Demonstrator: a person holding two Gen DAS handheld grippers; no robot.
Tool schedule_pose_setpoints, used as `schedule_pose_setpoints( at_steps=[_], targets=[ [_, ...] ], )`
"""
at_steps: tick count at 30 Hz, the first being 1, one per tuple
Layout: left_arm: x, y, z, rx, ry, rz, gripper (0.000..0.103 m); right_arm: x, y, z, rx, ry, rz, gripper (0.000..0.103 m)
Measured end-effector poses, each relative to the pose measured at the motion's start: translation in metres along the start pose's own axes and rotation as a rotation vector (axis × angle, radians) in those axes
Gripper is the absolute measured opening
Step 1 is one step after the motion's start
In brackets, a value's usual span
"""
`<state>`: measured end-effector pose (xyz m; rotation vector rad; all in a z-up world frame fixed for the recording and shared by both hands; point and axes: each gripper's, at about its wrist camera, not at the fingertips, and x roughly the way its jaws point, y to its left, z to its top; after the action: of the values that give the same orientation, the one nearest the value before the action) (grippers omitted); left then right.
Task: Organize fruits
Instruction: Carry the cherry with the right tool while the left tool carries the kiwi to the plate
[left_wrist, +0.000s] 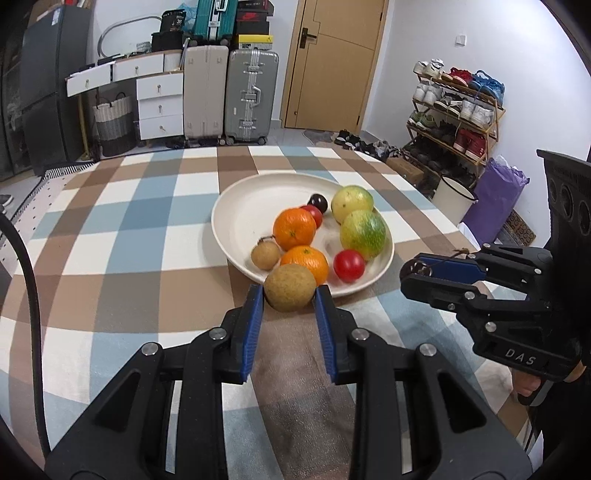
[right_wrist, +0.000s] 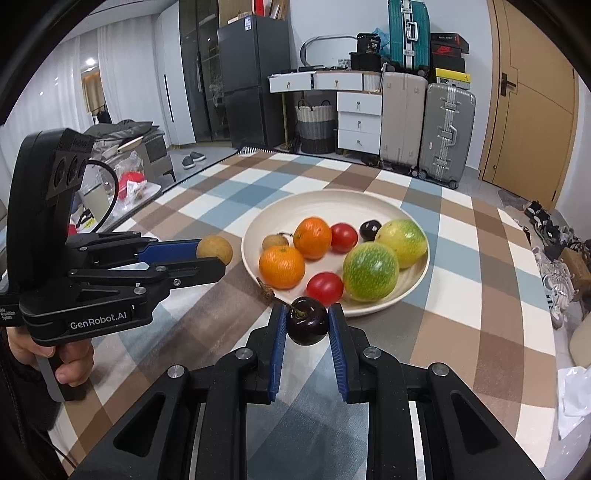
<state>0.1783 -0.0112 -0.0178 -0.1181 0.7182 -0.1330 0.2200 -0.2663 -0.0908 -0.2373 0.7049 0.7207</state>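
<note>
Left gripper (left_wrist: 289, 295) clamps a longan (left_wrist: 290, 287), right gripper (right_wrist: 307, 319) a cherry (right_wrist: 307, 320); both should clear the plate (right_wrist: 325, 206) rim at twelve o'clock before releasing.

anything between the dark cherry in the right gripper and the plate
Nothing visible does. The dark cherry sits clamped in the right gripper just short of the plate rim; the nearest fruit inside is a red tomato.
</note>
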Motion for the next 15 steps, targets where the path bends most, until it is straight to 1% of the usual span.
schedule_pose_setpoints(
  at_steps=[8,15],
  targets=[
    [-0.001,0.005,0.023,-0.015,-0.054,0.025,0.026,-0.008,-0.013,0.019,0.032,-0.061,-0.002,0.023],
    [0.016,0.009,0.045,-0.008,-0.071,0.053,0.026,0.004,-0.019,0.034,0.051,-0.065,0.005,0.023]
  ],
)
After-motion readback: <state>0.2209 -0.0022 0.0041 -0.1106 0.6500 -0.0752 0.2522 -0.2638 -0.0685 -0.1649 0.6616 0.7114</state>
